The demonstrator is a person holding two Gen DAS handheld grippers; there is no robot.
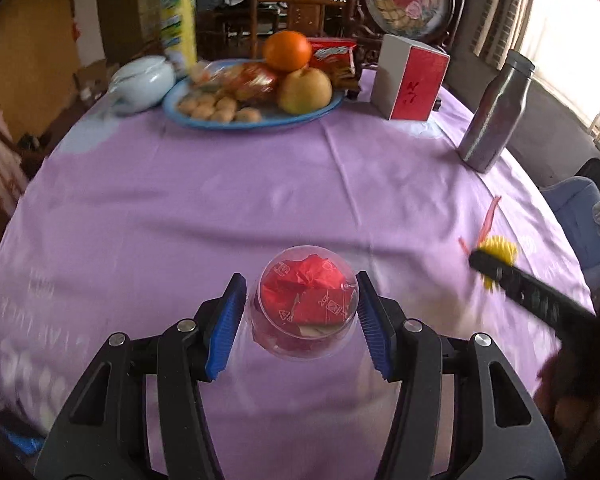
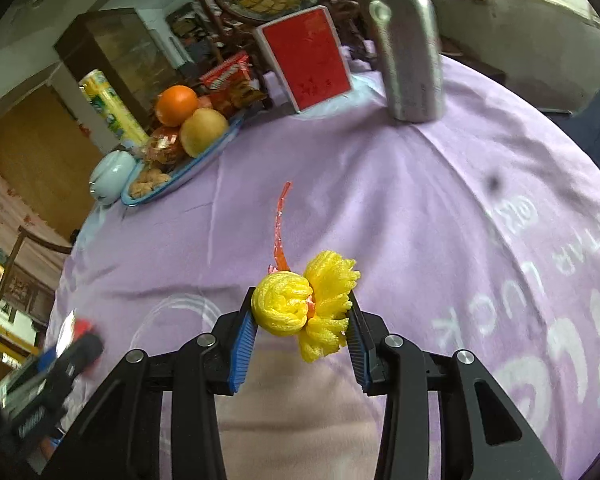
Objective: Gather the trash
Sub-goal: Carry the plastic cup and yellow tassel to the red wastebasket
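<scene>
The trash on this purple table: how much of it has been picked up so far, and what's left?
Done: red wrappers already sit inside the clear cup. In hand: the left gripper is clamped on that cup, and the right gripper squeezes the yellow foam net. Left: a red strip lies on the cloth just beyond the net, and no bin is in view, so nothing looks thrown away yet.
</scene>
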